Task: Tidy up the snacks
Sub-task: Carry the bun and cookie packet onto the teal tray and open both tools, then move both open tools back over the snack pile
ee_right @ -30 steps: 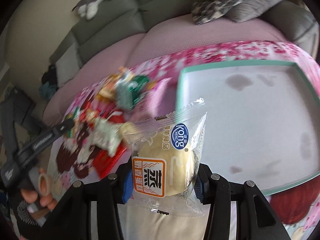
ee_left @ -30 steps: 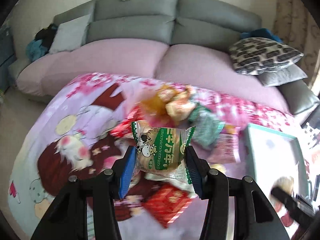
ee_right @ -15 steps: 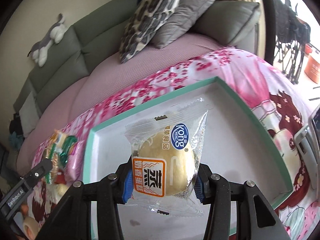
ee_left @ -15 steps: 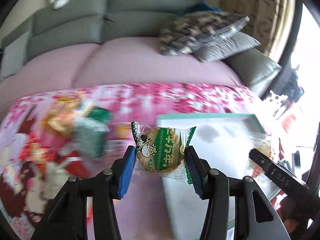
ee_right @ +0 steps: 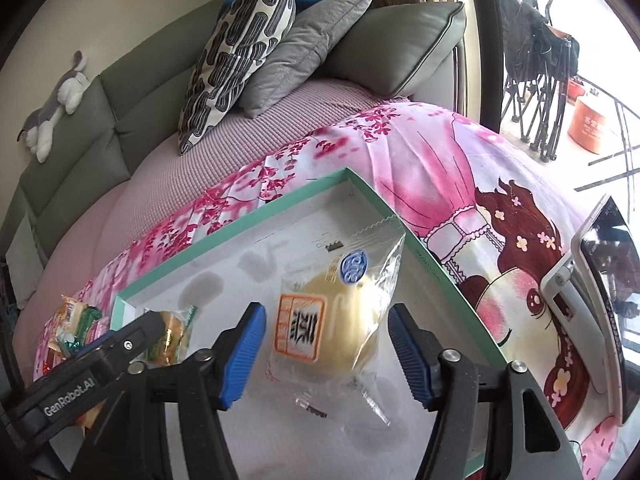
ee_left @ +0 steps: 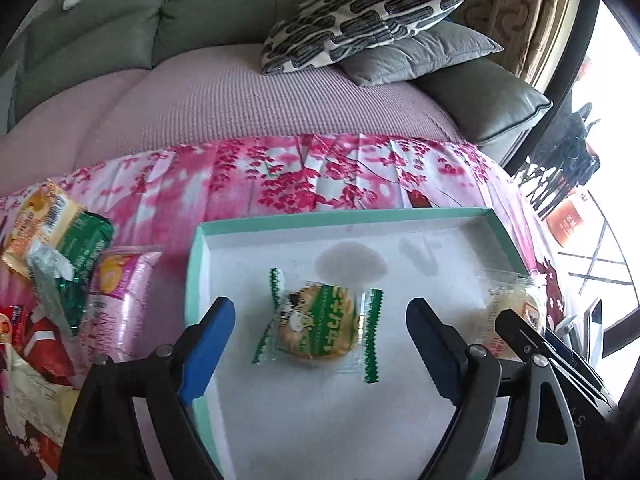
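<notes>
Green-edged clear-wrapped biscuit packet [ee_left: 320, 326] lies crosswise in the mint-rimmed white tray [ee_left: 340, 216], loose between the left gripper [ee_left: 320, 344]'s just-widened jaws (right gripper [ee_right: 326, 356] likewise parted around its bun packet [ee_right: 336, 320]).

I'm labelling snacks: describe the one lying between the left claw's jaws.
Find the teal-rimmed white tray on the pink floral cloth. Near its middle lies a round biscuit packet; unlike the clear-wrapped yellow bun beside it, its wrapper has green zigzag ends.

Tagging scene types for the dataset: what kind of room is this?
Most likely a home living room: a grey sofa with throw cushions behind, a plush toy on its backrest, and snacks being sorted into a teal-rimmed tray on a pink printed cloth.
</notes>
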A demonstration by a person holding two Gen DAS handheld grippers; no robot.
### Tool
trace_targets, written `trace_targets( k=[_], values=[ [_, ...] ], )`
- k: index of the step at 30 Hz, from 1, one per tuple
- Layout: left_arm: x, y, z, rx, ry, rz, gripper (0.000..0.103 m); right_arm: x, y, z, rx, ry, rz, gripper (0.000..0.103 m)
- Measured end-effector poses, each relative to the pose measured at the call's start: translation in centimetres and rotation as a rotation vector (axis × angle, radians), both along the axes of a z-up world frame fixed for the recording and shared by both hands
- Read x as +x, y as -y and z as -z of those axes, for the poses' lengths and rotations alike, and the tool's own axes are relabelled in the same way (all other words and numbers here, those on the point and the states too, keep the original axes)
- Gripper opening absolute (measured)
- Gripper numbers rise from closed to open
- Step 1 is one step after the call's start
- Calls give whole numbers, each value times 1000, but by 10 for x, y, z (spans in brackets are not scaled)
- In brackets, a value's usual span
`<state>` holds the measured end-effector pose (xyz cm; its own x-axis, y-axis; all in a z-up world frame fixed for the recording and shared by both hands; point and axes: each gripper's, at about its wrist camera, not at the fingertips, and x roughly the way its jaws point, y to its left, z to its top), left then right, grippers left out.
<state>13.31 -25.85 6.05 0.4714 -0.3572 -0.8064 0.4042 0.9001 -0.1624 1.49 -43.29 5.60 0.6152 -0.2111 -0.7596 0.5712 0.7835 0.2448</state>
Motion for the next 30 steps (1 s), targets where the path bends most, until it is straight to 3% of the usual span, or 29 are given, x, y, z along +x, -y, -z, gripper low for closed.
trace_targets(
  k=[5, 8, 15, 24, 30],
  values=[
    [-5, -34, -14, -22, 28, -73, 96, -1, -4, -1, 8, -17, -21, 84],
    [-8, -60, -23, -31, 51, -138, 99, -2, -9, -5, -7, -14, -37, 103],
    [-22, -106, -34, -17, 106, -229, 100, 2, -26, -12, -33, 16, -80, 103],
    [-30, -157, -29, -12, 71, -311, 100, 9, -52, -13, -38, -64, -73, 103],
    [-33, -202, -27, -3, 52, -399, 100, 21, -83, -14, 6, -65, -153, 103]
  ],
)
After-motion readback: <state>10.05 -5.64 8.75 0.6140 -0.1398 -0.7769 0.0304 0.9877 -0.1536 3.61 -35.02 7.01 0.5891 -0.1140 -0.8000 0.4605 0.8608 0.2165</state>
